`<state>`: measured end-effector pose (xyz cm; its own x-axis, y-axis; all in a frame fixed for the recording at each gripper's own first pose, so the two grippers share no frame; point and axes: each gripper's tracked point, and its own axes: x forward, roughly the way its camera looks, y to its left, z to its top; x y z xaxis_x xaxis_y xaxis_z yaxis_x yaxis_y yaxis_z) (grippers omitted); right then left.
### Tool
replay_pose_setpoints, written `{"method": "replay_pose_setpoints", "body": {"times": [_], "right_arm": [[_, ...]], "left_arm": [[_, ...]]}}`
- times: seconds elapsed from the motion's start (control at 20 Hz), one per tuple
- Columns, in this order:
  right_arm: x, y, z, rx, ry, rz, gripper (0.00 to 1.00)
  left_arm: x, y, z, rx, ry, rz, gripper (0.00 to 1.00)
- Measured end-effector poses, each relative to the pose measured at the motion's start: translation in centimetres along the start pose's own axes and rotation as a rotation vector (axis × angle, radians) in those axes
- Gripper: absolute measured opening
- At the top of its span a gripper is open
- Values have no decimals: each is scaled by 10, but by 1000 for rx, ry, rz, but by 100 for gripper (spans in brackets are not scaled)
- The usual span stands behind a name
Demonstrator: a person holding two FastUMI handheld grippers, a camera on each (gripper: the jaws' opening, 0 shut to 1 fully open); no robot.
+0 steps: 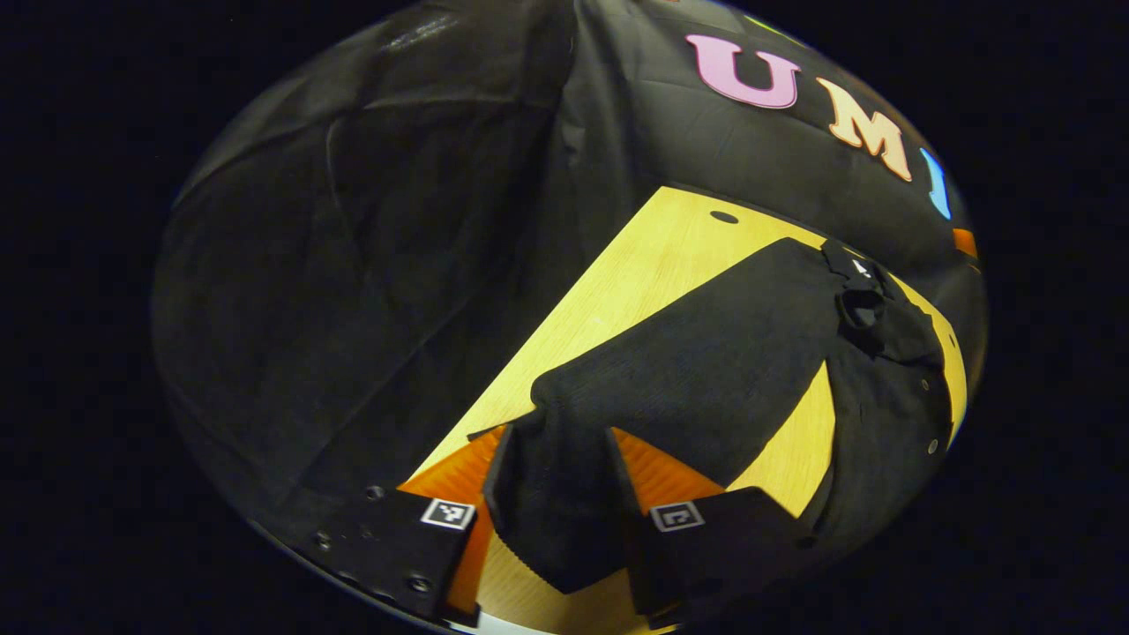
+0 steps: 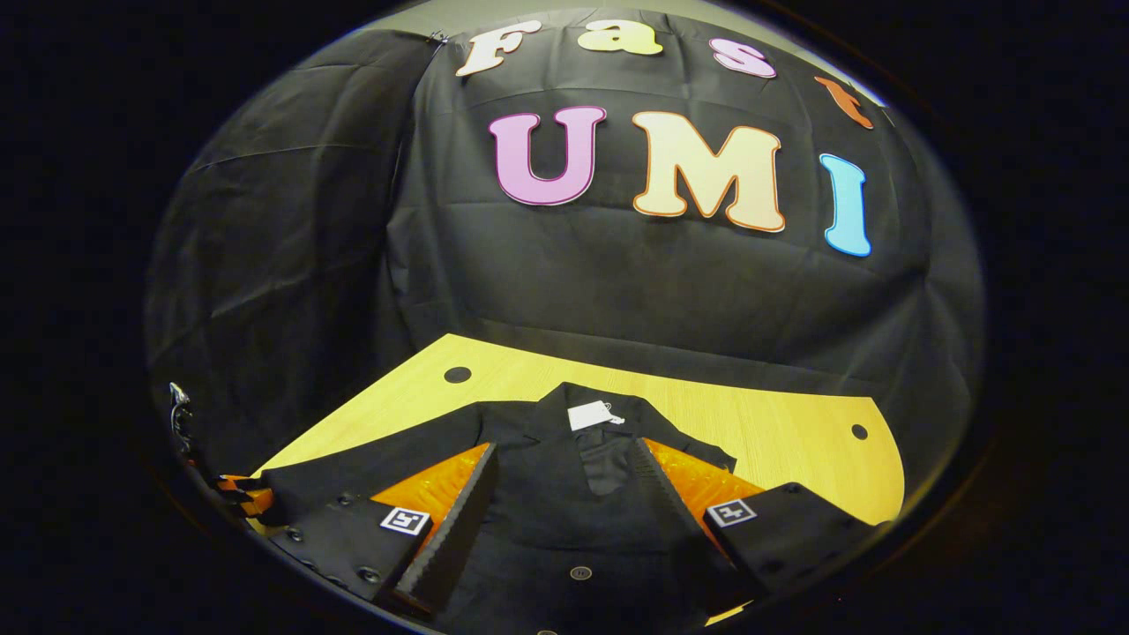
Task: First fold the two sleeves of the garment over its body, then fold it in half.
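Left gripper (image 1: 554, 459) first: in the left gripper view a black sleeve (image 1: 697, 379) runs between its jaws, cuff end hanging toward 6 o'clock past the fingers. Both fingers sit against the cloth, so the jaws are clamped on the sleeve end. From there the sleeve stretches toward 2 o'clock, lifted a little off the yellow wooden worktop (image 1: 635, 273), and joins the rest of the garment. The garment is a black button-front shirt (image 1: 891, 397); collar with a white tag (image 1: 861, 267) sits at about 2 o'clock, body with small buttons drops away toward 4 o'clock. Bare worktop shows as a wedge between sleeve and body at 5 o'clock. A small dark hole (image 1: 723, 216) sits near the worktop's far edge at 1 o'clock.

Right gripper view: right gripper (image 2: 564, 498) hangs over the shirt front, jaws spread wide, nothing between them but the cloth lying below. Can't tell whether the fingertips touch the fabric. Shirt lies flat on the worktop, collar and white tag at 12 o'clock of the jaws, placket with one button at 6 o'clock. Left gripper shows small at 8 o'clock at the sleeve's far end. Worktop holes at 11 and 3 o'clock.
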<state>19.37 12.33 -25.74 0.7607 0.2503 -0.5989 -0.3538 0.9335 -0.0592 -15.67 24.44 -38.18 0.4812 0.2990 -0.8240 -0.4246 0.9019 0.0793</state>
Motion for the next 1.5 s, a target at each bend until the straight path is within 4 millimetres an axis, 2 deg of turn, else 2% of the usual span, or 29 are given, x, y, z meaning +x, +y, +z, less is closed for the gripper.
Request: {"method": "replay_pose_setpoints", "body": {"times": [0.05,0.15,0.25,0.3,0.5,0.65,0.95,1.35,1.5], "right_arm": [[-3,-1,0,2,-5,0,98],[-8,-2,1,12,-15,0,98],[-15,-4,2,25,-31,3,100],[-17,-5,3,28,-40,5,98],[-32,-16,6,40,-80,-4,98],[-43,-30,5,60,-100,-8,98],[-69,-65,-10,102,-109,-45,98],[-104,-112,-28,171,-121,-102,98],[-116,-125,-33,185,-130,-115,98]], "left_arm": [[0,-4,3,-5,-14,-10,42],[-1,-1,7,-43,-35,-12,0],[-6,1,3,-72,-17,-25,0],[-9,-2,9,-104,-17,-41,0],[-19,-6,49,-146,-97,-49,0],[-32,-22,84,-116,-163,-86,0],[-37,-72,145,-62,-256,-166,0],[-44,-151,186,59,-321,-293,0],[-48,-189,199,116,-355,-353,0]]}}
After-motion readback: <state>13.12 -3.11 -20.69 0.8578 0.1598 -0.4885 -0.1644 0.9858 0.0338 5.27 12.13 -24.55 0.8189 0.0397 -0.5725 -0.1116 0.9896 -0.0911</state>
